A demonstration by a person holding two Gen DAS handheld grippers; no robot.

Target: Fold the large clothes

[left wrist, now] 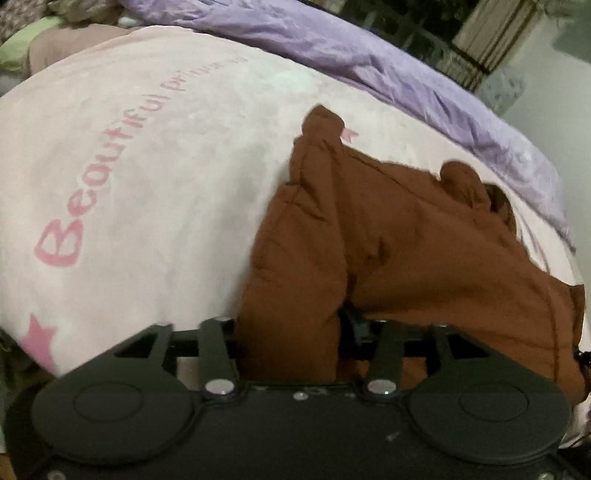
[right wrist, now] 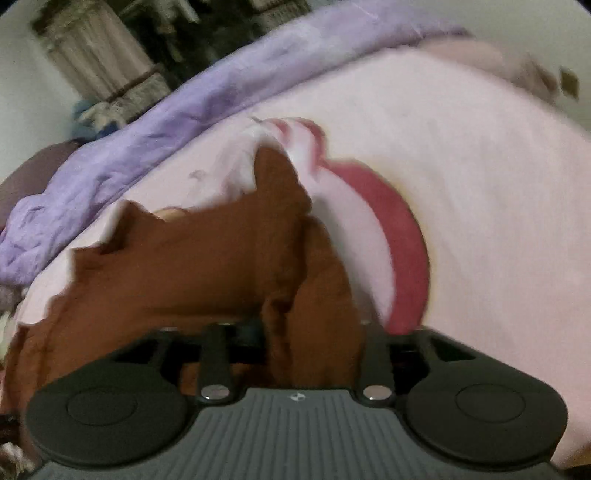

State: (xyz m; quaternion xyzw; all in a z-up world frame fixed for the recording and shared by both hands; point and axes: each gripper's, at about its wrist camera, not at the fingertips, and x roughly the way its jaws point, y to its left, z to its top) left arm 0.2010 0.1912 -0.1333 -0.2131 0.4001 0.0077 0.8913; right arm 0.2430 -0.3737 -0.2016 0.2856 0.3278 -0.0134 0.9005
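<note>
A padded brown jacket [left wrist: 424, 240] lies bunched on a pale pink blanket [left wrist: 147, 166]. In the left wrist view a thick fold of it stands up between the jaws of my left gripper [left wrist: 291, 332] and hides the fingertips; the fold fills the gap and looks pinched. In the right wrist view the same brown jacket [right wrist: 184, 266] spreads to the left. Another thick fold fills my right gripper [right wrist: 310, 332] and covers its fingertips too. The right wrist view is blurred.
The pink blanket [right wrist: 480, 184] carries pink lettering [left wrist: 110, 155], stars and a red printed shape [right wrist: 402, 240]. A crumpled purple sheet [left wrist: 332, 44] [right wrist: 147, 140] runs along its far edge. Beyond are a pale wall, a curtain [left wrist: 491, 33] and dark furniture. More bedding [left wrist: 22, 44] lies at the far left.
</note>
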